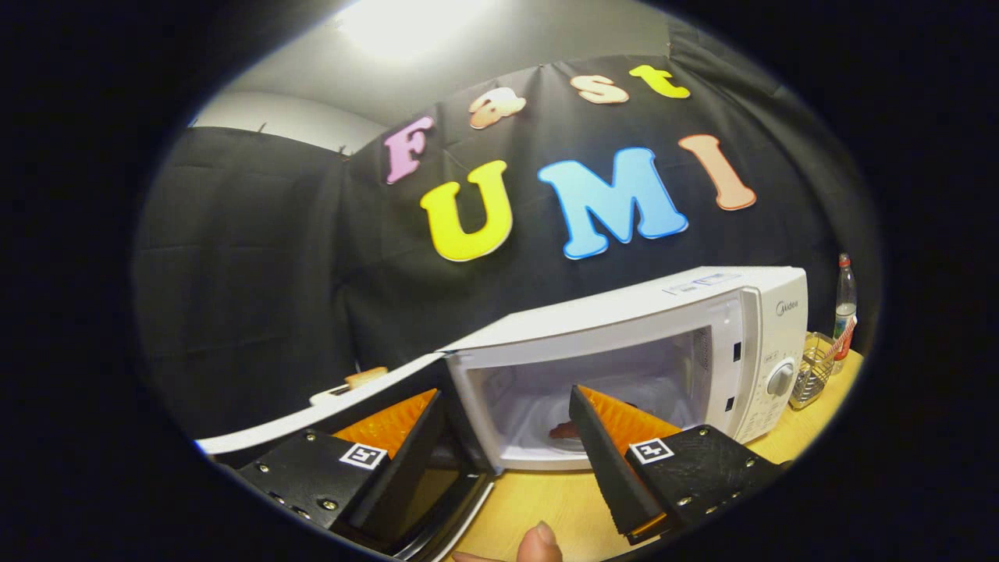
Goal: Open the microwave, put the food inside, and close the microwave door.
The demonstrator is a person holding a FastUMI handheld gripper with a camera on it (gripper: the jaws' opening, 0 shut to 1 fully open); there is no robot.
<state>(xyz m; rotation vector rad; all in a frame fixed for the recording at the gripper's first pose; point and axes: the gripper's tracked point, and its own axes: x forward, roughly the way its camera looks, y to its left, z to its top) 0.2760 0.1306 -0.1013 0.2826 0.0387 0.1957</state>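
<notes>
Two fingers of the gripper point(507, 441) stand wide apart with nothing between them. Just ahead sits the white microwave point(663, 351) on the wooden surface point(562, 507), its door point(328, 410) swung open toward the left finger. The food point(563, 430), a reddish piece, lies inside the cavity, just beyond the right fingertip. A wire basket point(815, 371) and a bottle point(845, 308) stand beyond the microwave's far side

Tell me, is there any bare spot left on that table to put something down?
Yes: the wooden table is bare in front of the open microwave, between the open gripper fingers, near a fingertip. A narrower strip runs under the control panel. It is crowded right of the microwave, where a wire basket and bottle stand. The swung-open door blocks the left.
</notes>
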